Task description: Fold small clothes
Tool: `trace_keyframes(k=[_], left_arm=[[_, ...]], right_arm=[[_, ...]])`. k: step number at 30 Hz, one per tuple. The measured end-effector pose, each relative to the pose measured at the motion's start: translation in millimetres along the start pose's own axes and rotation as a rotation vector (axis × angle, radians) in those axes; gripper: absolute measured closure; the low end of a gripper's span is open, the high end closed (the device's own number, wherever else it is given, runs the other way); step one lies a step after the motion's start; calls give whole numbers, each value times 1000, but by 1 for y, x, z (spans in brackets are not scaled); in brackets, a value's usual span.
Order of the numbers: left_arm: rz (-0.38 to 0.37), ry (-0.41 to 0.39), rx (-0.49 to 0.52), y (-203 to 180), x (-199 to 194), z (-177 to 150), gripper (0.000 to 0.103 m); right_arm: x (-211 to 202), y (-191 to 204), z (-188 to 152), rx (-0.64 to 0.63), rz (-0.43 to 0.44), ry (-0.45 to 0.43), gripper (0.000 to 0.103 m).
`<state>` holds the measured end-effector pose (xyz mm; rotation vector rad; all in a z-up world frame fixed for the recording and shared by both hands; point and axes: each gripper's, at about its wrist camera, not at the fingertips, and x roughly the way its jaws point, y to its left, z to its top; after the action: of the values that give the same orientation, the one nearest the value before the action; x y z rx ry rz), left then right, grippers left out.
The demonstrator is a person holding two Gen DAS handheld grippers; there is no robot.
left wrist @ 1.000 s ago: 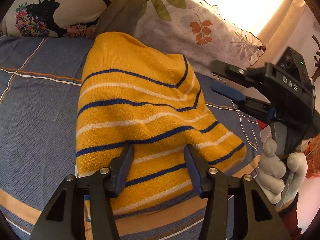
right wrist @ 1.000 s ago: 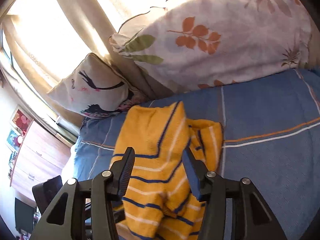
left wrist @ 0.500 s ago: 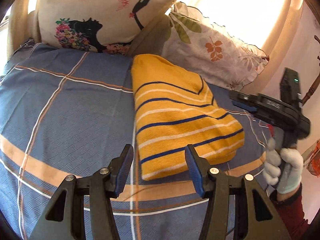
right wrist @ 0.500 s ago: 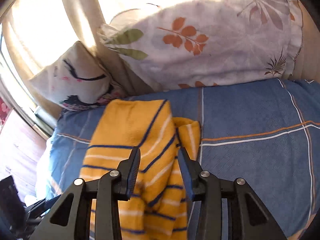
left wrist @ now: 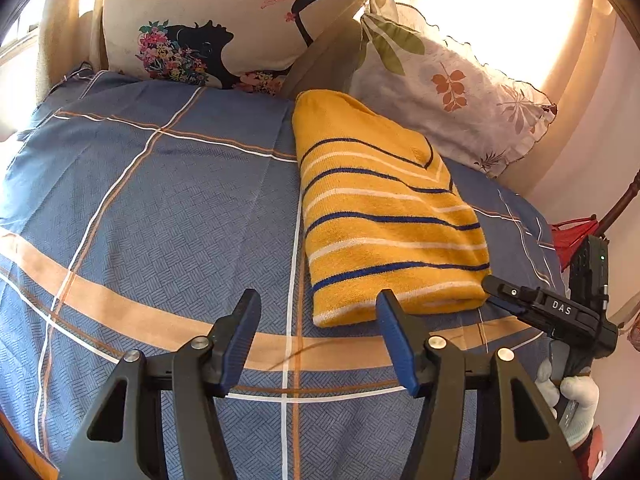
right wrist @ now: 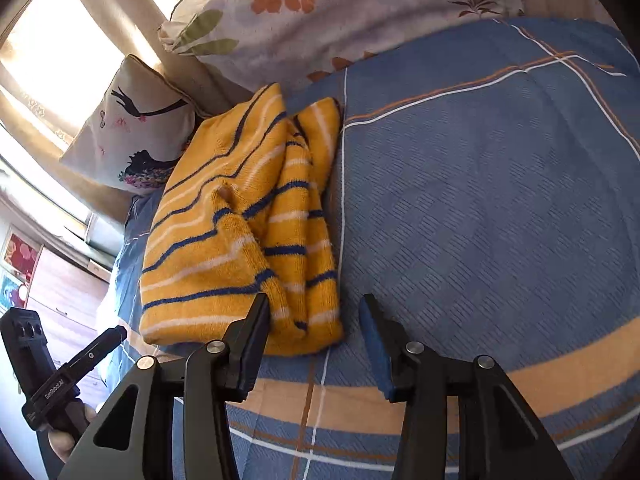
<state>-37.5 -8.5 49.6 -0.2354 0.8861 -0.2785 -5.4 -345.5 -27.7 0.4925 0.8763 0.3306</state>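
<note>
- The yellow striped sweater (left wrist: 384, 216) lies folded on the blue checked bed (left wrist: 168, 216), its far end against the leaf-print pillow (left wrist: 448, 92).
- The left tool (left wrist: 316, 320) hovers released, empty, just short of the sweater's near hem.
- The right tool (right wrist: 314, 320) is also spread wide, holding nothing, its left finger overlapping the sweater's near edge; whether they touch is unclear.
- The sweater's folded-under layers are hidden, and the silhouette-print pillow (left wrist: 224, 20) is cut off at the top.

A yellow knit sweater (left wrist: 384, 216) with navy and white stripes lies folded into a thick oblong on the blue checked bed (left wrist: 160, 208), its far end touching the pillows; layered folds show along one long edge (right wrist: 304, 240).
</note>
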Motion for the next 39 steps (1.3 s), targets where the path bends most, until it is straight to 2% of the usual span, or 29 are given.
trace_keyframes(k=[4, 7, 9, 10, 13, 15, 17, 20, 22, 23, 24, 25, 26, 27, 31, 33, 35, 36, 39], left_arm=[[2, -4, 11, -4, -1, 0, 44], [-21, -2, 8, -5, 1, 11, 42], [-61, -13, 12, -6, 7, 27, 35], [-92, -14, 16, -6, 14, 36, 28], [-147, 31, -20, 1, 49, 65, 27], [-165, 72, -40, 4, 74, 79, 27], [-184, 125, -62, 6, 96, 89, 27], [-258, 205, -89, 5, 125, 91, 26], [-249, 210, -70, -1, 129, 92, 29], [-253, 211, -62, -4, 125, 93, 44], [-260, 212, -58, -6, 120, 97, 51], [-267, 204, -56, -7, 114, 101, 61], [-277, 191, -57, -7, 107, 106, 64], [-286, 172, -59, -8, 99, 112, 64], [-244, 111, -39, -12, 85, 128, 63], [-160, 120, -42, -9, 91, 124, 59], [-64, 163, -32, -4, 101, 114, 59], [-42, 169, -22, -2, 102, 106, 57], [-40, 159, -20, 1, 92, 87, 47]], right_arm=[[-20, 8, -6, 6, -8, -46, 45], [-33, 16, 7, -10, -2, -78, 31], [-36, 22, 26, -38, 4, -77, 21], [-35, 22, 36, -43, 3, -71, 20], [-13, 25, 70, -91, 1, -38, 16], [12, 20, 92, -70, -15, -9, 16], [35, 16, 107, -40, -12, 9, 16], [70, 12, 121, -21, 5, 49, 16], [88, 12, 123, -3, 49, 70, 22], [92, 15, 123, -3, 88, 68, 38], [94, 19, 123, 1, 119, 77, 47], [93, 23, 123, 2, 137, 73, 49], [89, 28, 124, -7, 157, 63, 55], [85, 33, 125, -22, 180, 53, 60], [64, 49, 131, -74, 235, -17, 60], [64, 49, 131, -101, 164, -41, 59], [69, 40, 130, -106, 40, -49, 56], [68, 35, 128, -98, -15, -58, 56], [44, 29, 121, -65, -15, -114, 55]])
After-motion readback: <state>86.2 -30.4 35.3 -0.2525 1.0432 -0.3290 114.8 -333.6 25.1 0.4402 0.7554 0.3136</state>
